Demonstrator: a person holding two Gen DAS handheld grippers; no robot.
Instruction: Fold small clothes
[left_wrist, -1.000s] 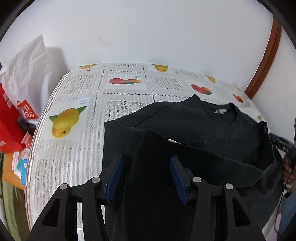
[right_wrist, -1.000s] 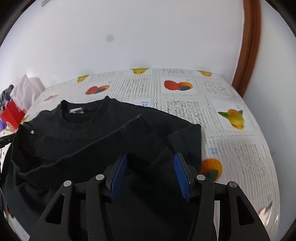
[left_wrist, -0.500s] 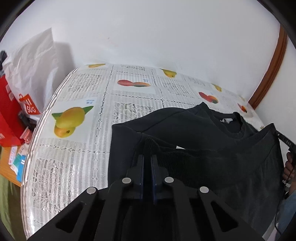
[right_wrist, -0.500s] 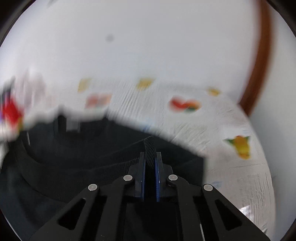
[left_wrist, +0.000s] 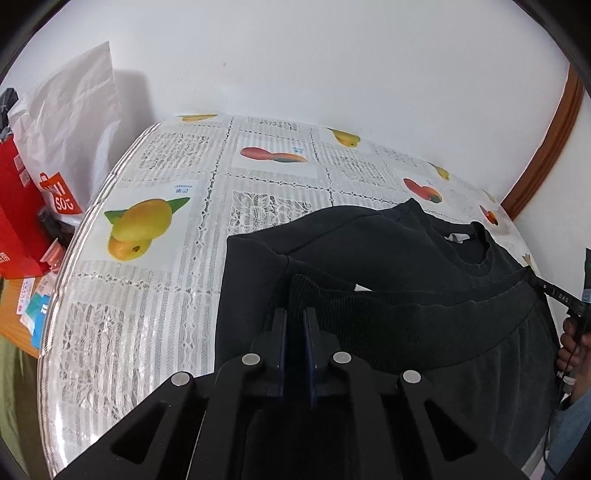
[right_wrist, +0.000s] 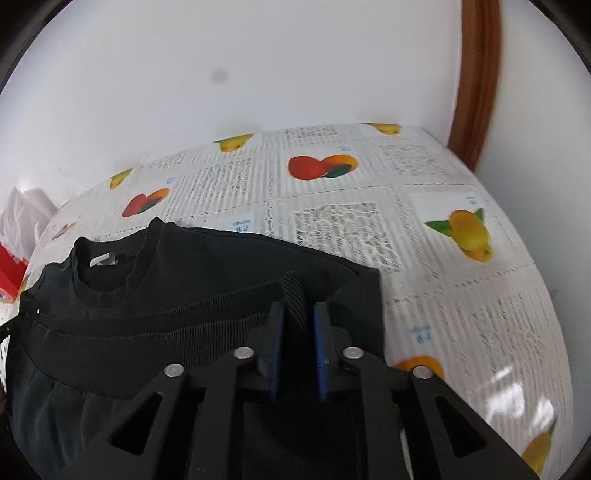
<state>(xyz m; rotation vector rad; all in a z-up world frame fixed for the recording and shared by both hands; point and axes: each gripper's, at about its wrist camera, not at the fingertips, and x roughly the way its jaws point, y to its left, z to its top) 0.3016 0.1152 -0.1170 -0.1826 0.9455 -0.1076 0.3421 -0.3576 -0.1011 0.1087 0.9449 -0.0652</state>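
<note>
A white wall stood behind a bench (left_wrist: 155, 295) covered with a lace-and-fruit printed cloth, a white paper bag (left_wrist: 70, 122) and red bag (left_wrist: 16, 218) beyond its left edge. In the left wrist view, the left tongs (left_wrist: 295, 321) were nearly closed, pinching the ribbed hem of the black sweatshirt (left_wrist: 388, 251), which lay folded on the near right part of the bench; bare cloth stretched left and toward the wall. In the right wrist view, the right tongs (right_wrist: 298, 314) had just been opening slightly, a ribbed fold of the black sweatshirt (right_wrist: 221, 254) still between the pads, which touched it. Open bench lay to the right, up to the brown door frame (right_wrist: 476, 77).
</note>
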